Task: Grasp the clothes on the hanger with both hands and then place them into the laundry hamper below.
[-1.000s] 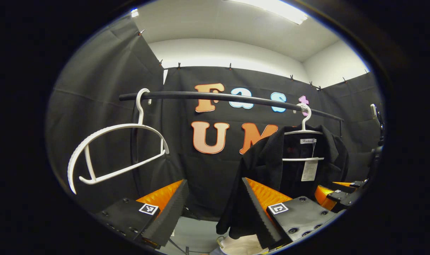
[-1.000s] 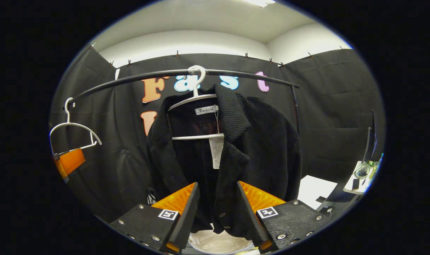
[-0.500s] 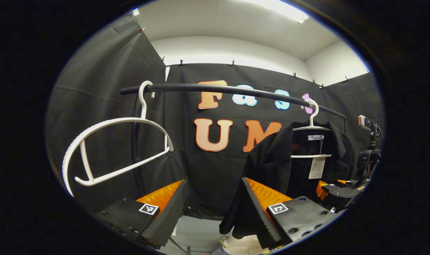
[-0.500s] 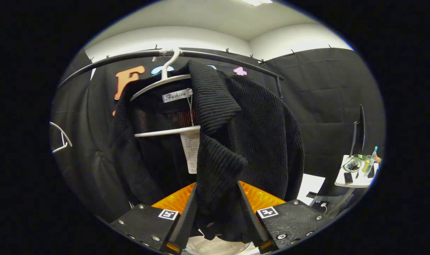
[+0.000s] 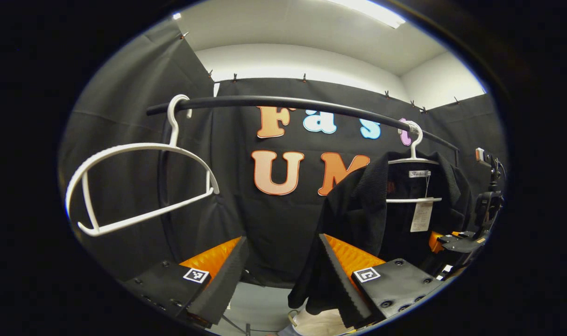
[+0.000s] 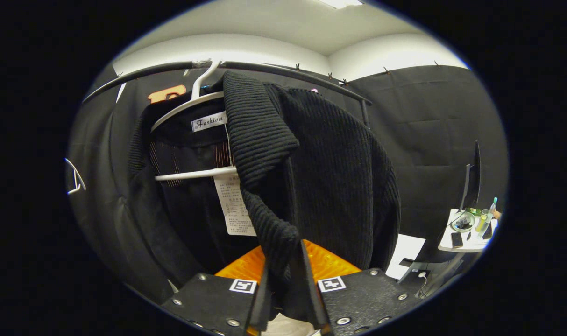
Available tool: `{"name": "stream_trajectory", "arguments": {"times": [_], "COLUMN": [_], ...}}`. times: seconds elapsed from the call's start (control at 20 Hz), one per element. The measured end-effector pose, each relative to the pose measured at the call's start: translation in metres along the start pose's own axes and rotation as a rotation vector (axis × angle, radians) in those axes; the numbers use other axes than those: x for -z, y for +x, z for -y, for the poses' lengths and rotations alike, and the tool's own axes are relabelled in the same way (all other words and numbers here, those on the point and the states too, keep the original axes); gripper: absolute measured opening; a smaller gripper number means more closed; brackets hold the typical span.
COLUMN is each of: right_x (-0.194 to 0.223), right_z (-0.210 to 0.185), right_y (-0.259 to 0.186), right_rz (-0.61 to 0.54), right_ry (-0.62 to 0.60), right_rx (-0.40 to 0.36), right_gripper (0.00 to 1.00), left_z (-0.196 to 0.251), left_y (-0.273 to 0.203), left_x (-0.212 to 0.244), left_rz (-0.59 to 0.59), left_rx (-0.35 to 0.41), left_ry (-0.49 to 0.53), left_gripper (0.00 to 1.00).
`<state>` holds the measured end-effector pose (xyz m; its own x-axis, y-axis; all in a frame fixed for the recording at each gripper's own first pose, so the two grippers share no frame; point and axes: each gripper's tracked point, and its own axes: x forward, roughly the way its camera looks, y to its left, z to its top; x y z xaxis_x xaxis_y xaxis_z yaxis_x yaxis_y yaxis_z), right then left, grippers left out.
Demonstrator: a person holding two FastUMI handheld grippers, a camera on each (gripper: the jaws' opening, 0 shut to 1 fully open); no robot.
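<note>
A black ribbed jacket (image 6: pixel 330 172) hangs on a white hanger (image 6: pixel 190 173) from the black rail (image 6: pixel 283 71). My right gripper (image 6: pixel 283 294) is shut on the jacket's front edge, the cloth pinched between both fingers. In the left gripper view the same jacket (image 5: pixel 358 210) hangs at the right, and my left gripper (image 5: pixel 283 275) stands open, short of it, with nothing between its fingers. The right gripper (image 5: pixel 456 240) shows there at the jacket's far side. A pale hamper rim (image 5: pixel 318 322) peeks out below the jacket.
An empty white hanger (image 5: pixel 138 186) hangs at the rail's (image 5: pixel 283 103) left end, close to my left gripper. A small white table (image 6: pixel 468 231) with bottles and a dish stands at the far right. A dark stand (image 5: pixel 491 186) rises beyond the jacket.
My right gripper moved in on the jacket's front edge and shut on it. The left gripper stayed open and shifted only slightly.
</note>
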<state>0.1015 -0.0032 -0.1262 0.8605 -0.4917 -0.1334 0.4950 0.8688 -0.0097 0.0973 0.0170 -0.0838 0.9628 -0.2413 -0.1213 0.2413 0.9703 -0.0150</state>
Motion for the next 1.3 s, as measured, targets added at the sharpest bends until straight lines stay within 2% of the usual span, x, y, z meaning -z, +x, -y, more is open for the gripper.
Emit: {"name": "stream_trajectory", "arguments": {"times": [0.05,0.1,0.15,0.25,0.3,0.35,0.4,0.45,0.5,0.55,0.65,0.7,0.85,0.95,1.05,1.1,1.2,1.3], "right_x": [-0.002,-0.003,-0.003,-0.006,-0.006,-0.006,-0.008,-0.01,-0.011,-0.012,-0.014,-0.012,-0.014,-0.017,-0.022,-0.024,-0.034,-0.045], "right_z": [0.002,0.003,0.004,0.012,0.017,0.022,0.025,0.027,0.027,0.028,0.032,0.036,0.043,0.051,0.058,0.062,0.071,0.082], "right_y": [-0.002,-0.004,-0.007,-0.015,-0.02,-0.025,-0.026,-0.027,-0.026,-0.026,-0.025,-0.027,-0.029,-0.029,-0.03,-0.029,-0.028,-0.029], "right_rz": [0.0,-0.001,-0.004,-0.008,-0.009,-0.011,-0.013,-0.014,-0.015,-0.018,-0.029,-0.035,-0.044,-0.042,-0.039,-0.038,-0.034,-0.025], "right_ry": [-0.005,-0.008,-0.012,-0.016,-0.018,-0.022,-0.027,-0.031,-0.033,-0.034,-0.035,-0.036,-0.044,-0.056,-0.073,-0.079,-0.091,-0.095], "right_rx": [-0.006,-0.018,-0.028,-0.042,-0.05,-0.058,-0.063,-0.07,-0.08,-0.092,-0.117,-0.13,-0.165,-0.185,-0.203,-0.213,-0.225,-0.239], "right_gripper": [0.27,0.15,0.08,0.05,0.1,0.04,0.04,0.1,0.04,0.04,0.04,0.04,0.04,0.04,0.04,0.04,0.04,0.04], "left_z": [0.008,0.017,0.027,0.05,0.062,0.076,0.092,0.106,0.119,0.128,0.144,0.152,0.162,0.162,0.16,0.158,0.154,0.143], "left_y": [0.002,0.006,0.01,0.019,0.023,0.027,0.03,0.035,0.041,0.047,0.062,0.068,0.091,0.109,0.122,0.126,0.132,0.133], "left_x": [0.001,0.004,0.007,0.017,0.021,0.027,0.033,0.037,0.04,0.046,0.057,0.061,0.07,0.083,0.093,0.096,0.1,0.098], "left_rz": [0.002,0.002,-0.004,-0.028,-0.039,-0.052,-0.064,-0.072,-0.075,-0.081,-0.099,-0.106,-0.112,-0.133,-0.156,-0.16,-0.167,-0.166], "left_rx": [0.02,0.041,0.065,0.116,0.141,0.168,0.198,0.223,0.24,0.247,0.247,0.247,0.216,0.178,0.156,0.146,0.134,0.101], "left_ry": [-0.005,-0.01,-0.015,-0.031,-0.046,-0.063,-0.081,-0.096,-0.104,-0.096,-0.061,-0.05,-0.043,-0.029,-0.021,-0.023,-0.028,-0.025], "left_gripper": [0.96,0.96,1.0,1.0,1.0,0.96,0.96,0.97,0.97,0.93,0.97,0.93,0.93,1.0,0.93,0.96,0.94,0.81]}}
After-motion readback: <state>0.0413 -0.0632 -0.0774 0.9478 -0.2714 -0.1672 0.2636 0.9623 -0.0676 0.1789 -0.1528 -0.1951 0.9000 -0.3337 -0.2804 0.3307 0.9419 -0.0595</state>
